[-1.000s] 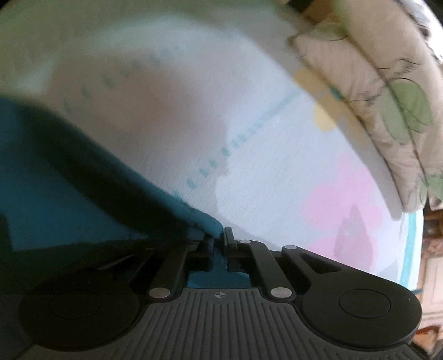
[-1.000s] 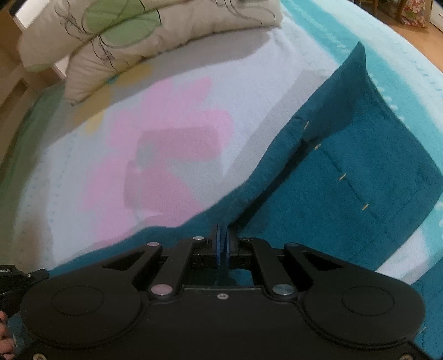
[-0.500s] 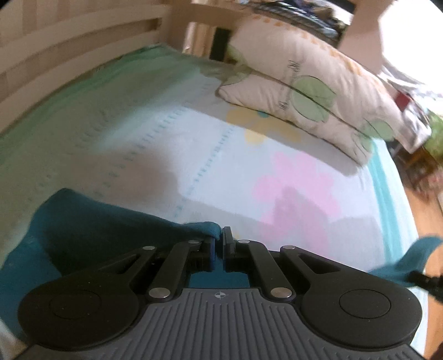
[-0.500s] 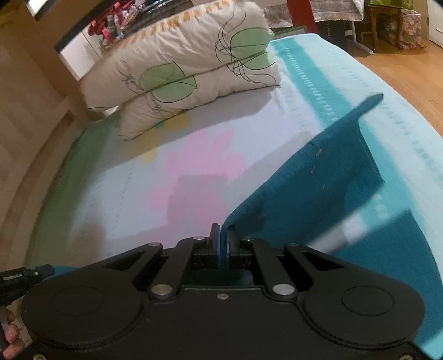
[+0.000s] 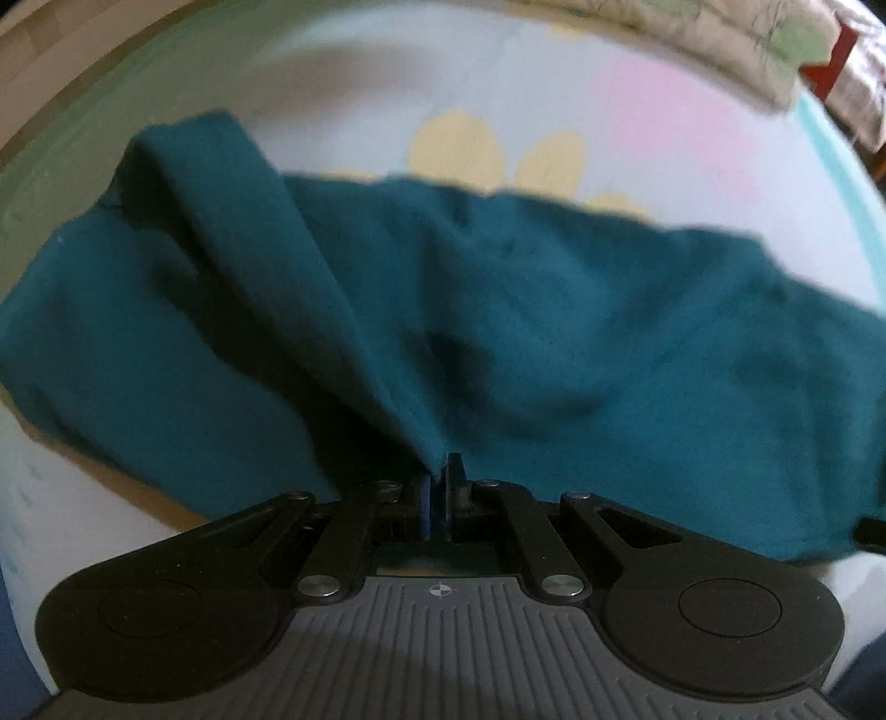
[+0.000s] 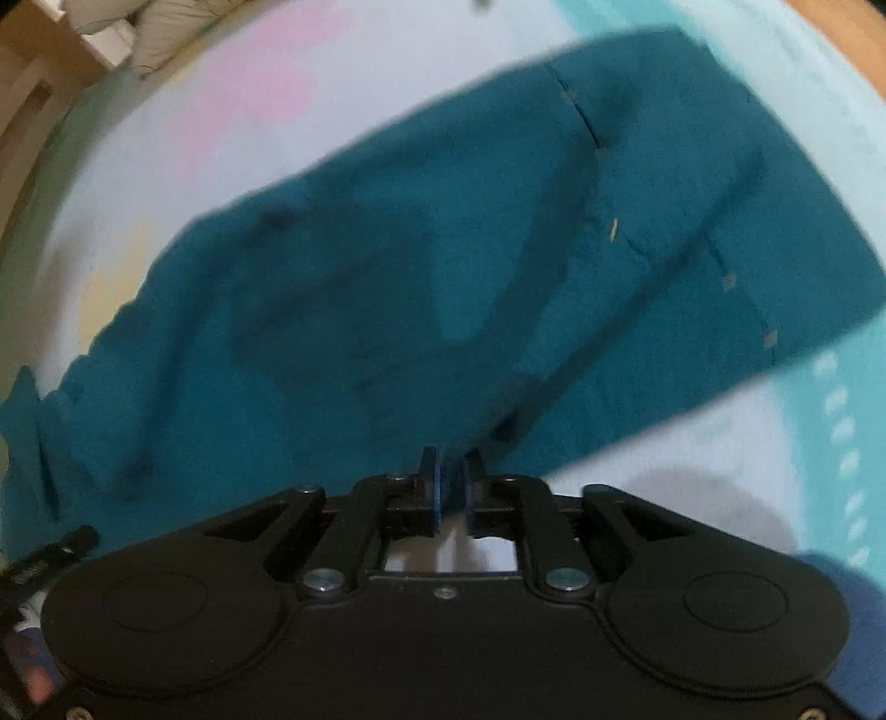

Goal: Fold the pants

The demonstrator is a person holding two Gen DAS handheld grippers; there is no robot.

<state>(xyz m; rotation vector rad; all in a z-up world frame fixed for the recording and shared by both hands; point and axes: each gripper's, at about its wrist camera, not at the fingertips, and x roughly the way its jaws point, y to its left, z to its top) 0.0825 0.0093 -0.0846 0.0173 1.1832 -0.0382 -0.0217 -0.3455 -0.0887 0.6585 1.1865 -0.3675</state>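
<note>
On the bedsheet (image 5: 692,138), both grippers (image 5: 437,487) (image 6: 451,487) pinch blurred teal pants (image 5: 554,310), edges cut off.

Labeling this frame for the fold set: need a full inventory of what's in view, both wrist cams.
pants: 1, teal, spread across the bed, edges pulled up to both grippers
bed sheet: 1, pale with pink and yellow flower print and turquoise border, under the pants
pillow: at least 1, cream with green leaf print, at the top of the left wrist view; blurred
bed frame: 1, light wood, upper left corner of the right wrist view
left gripper: 1, black, shut on a raised ridge of the pants
right gripper: 1, black, shut on the pants' near edge
</note>
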